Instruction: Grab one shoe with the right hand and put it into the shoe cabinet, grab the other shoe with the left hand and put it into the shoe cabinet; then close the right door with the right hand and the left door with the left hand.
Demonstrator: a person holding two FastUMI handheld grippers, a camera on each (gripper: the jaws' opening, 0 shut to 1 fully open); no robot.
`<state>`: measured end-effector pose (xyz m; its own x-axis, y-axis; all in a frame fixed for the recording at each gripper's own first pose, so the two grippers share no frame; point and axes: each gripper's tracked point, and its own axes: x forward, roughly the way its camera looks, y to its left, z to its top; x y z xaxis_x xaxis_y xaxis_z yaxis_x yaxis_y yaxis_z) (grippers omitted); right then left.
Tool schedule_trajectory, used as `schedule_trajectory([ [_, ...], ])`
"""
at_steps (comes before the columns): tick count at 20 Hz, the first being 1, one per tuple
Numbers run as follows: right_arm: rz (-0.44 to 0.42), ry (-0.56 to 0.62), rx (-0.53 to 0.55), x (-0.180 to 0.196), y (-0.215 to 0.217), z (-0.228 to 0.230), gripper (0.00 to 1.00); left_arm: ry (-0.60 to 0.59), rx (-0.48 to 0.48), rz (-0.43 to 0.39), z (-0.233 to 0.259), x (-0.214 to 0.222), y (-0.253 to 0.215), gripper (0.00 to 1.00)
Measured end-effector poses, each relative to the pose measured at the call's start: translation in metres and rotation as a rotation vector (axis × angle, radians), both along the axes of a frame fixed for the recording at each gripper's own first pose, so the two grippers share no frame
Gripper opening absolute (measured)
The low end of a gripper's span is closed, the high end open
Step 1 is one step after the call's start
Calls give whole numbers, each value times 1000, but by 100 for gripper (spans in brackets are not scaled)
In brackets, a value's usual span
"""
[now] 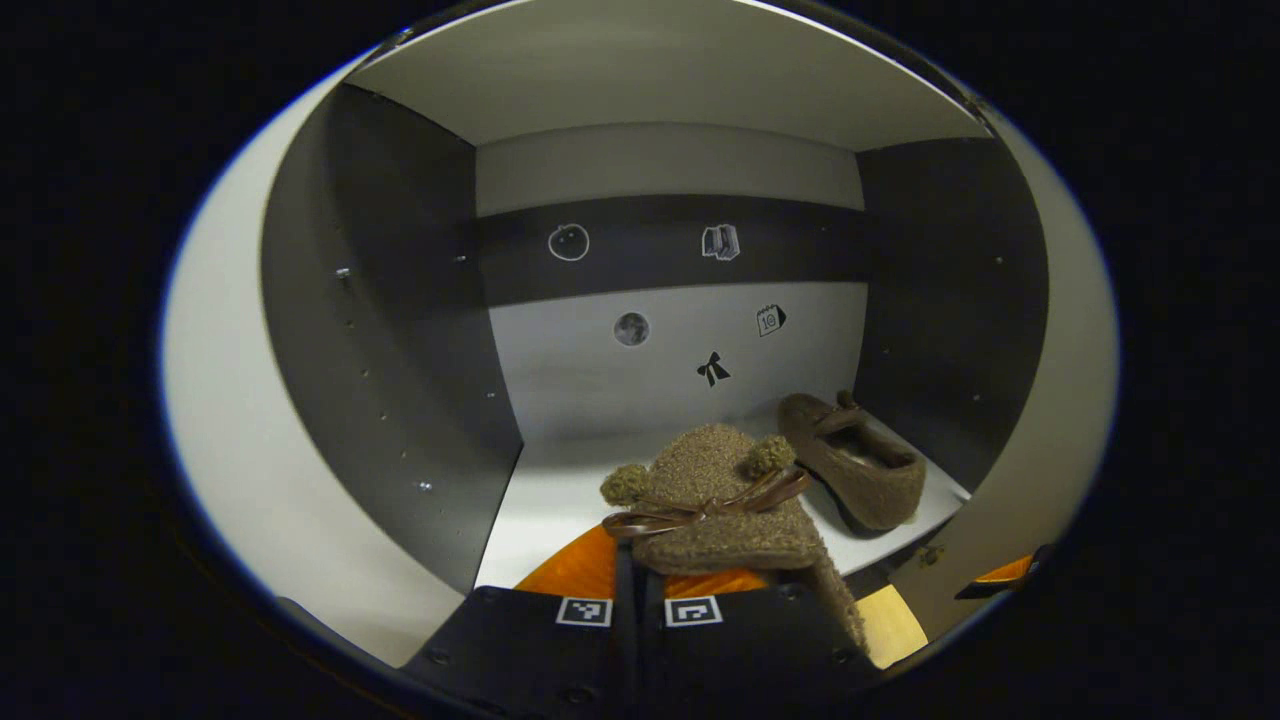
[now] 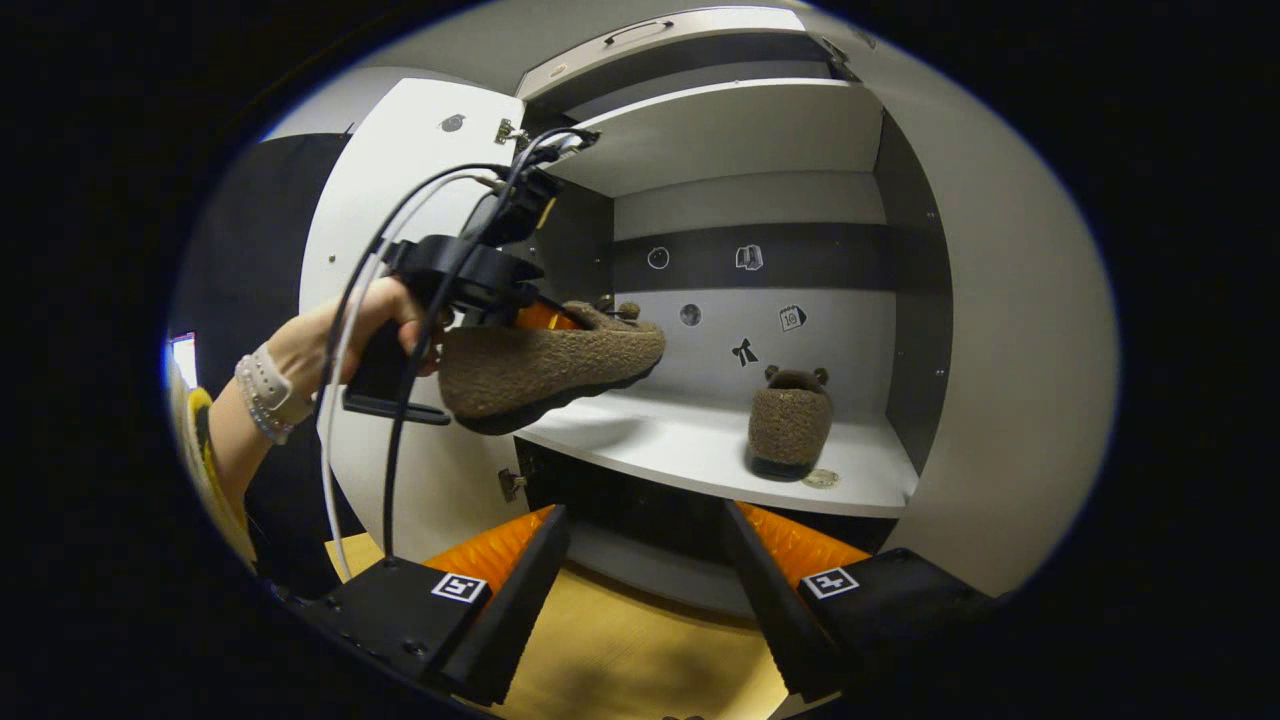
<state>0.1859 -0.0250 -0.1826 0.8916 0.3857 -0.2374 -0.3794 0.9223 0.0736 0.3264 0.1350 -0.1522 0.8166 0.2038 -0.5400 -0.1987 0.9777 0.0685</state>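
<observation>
Left gripper view puts your left claw [image 1: 640, 590] at 6 o'clock, its two fingers drawn close together and pinching the heel rim of a brown fuzzy slipper with pompoms and a thin leather bow [image 1: 715, 500]. From the right gripper view, that same left claw [image 2: 520, 315] holds the slipper [image 2: 550, 365] in the air at 9 o'clock, its sole clear above the white cabinet shelf [image 2: 680, 440]. Your right claw [image 2: 645, 560] stands wide and carries nothing.

Judge the slipper light and soft: its fleece upper will squash under the pads, and the toe sags away from the grip, so keep hold at the firmer heel collar and lower it level.

Further out, the matching brown fuzzy slipper [image 1: 855, 460] sits on the shelf at 4 o'clock, near the dark right wall of the cabinet [image 1: 950, 300]. Small stickers [image 1: 720, 242] dot the back panel at 12 o'clock. Set yours down to the left of its mate. The white left door [image 2: 400, 200] is open behind your hand [image 2: 340, 335].
</observation>
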Motion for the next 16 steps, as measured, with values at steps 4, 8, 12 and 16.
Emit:
schedule_trajectory([
  [4, 8, 27, 16, 11, -2, -4, 99, 32, -5, 12, -25, 52, 21, 5],
  [8, 9, 34, 8, 18, -6, -9, 98, 81, 11, 21, -53, 89, 33, 5],
  [12, 39, 47, 11, 19, 3, -11, 98, 121, 7, 29, -83, 111, 41, 5],
  [16, 32, 45, 12, 21, 3, -9, 98, 132, -8, 42, -101, 120, 44, 5],
])
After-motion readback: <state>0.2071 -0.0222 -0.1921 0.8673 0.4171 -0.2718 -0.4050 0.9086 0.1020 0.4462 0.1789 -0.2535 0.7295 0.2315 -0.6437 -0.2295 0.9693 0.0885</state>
